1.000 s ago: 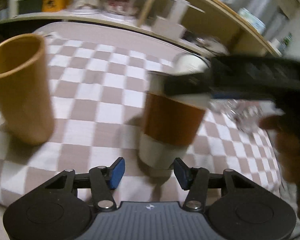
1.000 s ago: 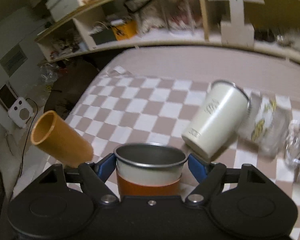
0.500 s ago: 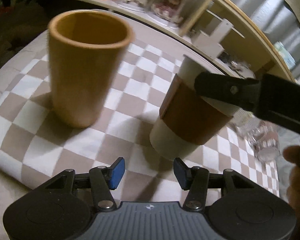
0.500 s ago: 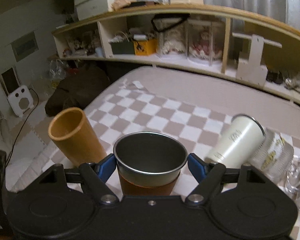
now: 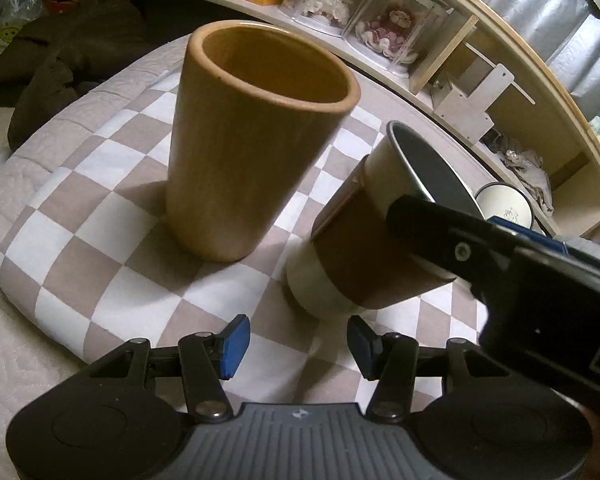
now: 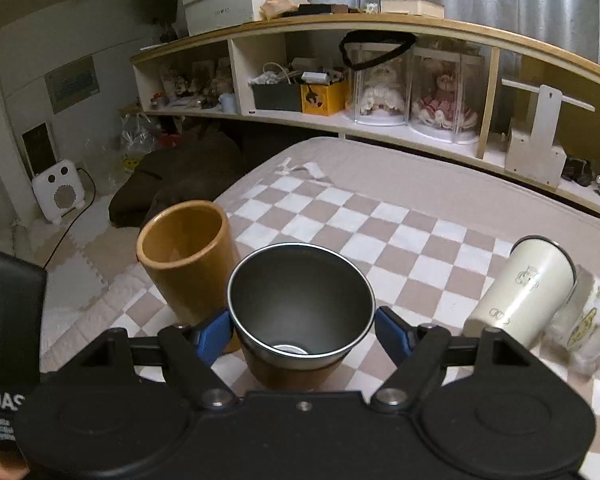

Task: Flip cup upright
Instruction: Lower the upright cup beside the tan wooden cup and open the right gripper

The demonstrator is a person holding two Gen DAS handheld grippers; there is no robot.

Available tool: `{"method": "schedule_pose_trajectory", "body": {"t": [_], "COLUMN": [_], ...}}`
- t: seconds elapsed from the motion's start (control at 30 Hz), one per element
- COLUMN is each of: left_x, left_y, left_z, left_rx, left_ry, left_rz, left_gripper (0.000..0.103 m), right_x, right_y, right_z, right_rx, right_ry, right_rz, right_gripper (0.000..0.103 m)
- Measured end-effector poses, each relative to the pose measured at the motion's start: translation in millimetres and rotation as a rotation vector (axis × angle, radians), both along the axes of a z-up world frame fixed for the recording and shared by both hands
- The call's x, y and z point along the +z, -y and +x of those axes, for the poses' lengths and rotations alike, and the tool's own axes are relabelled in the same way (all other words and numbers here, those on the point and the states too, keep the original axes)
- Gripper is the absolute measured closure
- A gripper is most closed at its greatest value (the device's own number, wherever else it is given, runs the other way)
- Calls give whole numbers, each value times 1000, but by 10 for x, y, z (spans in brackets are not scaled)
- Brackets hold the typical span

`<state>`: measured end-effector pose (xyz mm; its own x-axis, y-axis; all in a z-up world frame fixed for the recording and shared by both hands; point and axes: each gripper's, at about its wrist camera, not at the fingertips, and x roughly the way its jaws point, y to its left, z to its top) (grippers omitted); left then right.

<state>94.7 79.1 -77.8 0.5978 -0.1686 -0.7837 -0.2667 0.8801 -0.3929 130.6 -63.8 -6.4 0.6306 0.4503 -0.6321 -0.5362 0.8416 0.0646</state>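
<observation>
A steel cup with a brown sleeve (image 5: 364,252) stands mouth up on the checked cloth, and in the right wrist view (image 6: 300,312) I look down into its dark inside. My right gripper (image 6: 303,332) is shut on its rim, with a blue pad on each side. In the left wrist view the right gripper's black arm (image 5: 480,248) crosses the cup's upper part. My left gripper (image 5: 298,344) is open and empty, just in front of the cup's base.
A tall mustard cup (image 5: 256,140) stands upright left of the steel cup, also seen in the right wrist view (image 6: 188,260). A white tumbler (image 6: 520,292) and a glass jar (image 6: 588,320) lie at the right. The checked cloth (image 6: 340,216) covers a bed, with shelves (image 6: 340,120) behind.
The steel cup stays in my right gripper and now shows its open mouth fully. The left gripper has drawn back and risen, so both cups sit farther into its view.
</observation>
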Motion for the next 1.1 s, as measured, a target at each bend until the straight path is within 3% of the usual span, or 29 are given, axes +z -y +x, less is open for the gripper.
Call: {"method": "schedule_pose_trajectory", "body": {"t": [0.3,0.53,0.87,1.1], "left_x": [30,194,599,853], "left_y": [12,82,237,352], "left_z": [-206,-382,-720,-1025], "left_rx": [-30,-69,-78,-78], "left_ry": [6,79,247,320], "left_rz": [-8,21,207,300], "left_gripper": [48,47,39,20], "right_x": [4,45,281,443], "right_y": [-61,63,376,772], "right_z": [-88,-132,-338,-595], "right_rx": [50,27,-17,-81], "right_ry": [19,-6,36,89], "right_rz": [-63,-19,83,132], "right_gripper": [25,22,18,17]}}
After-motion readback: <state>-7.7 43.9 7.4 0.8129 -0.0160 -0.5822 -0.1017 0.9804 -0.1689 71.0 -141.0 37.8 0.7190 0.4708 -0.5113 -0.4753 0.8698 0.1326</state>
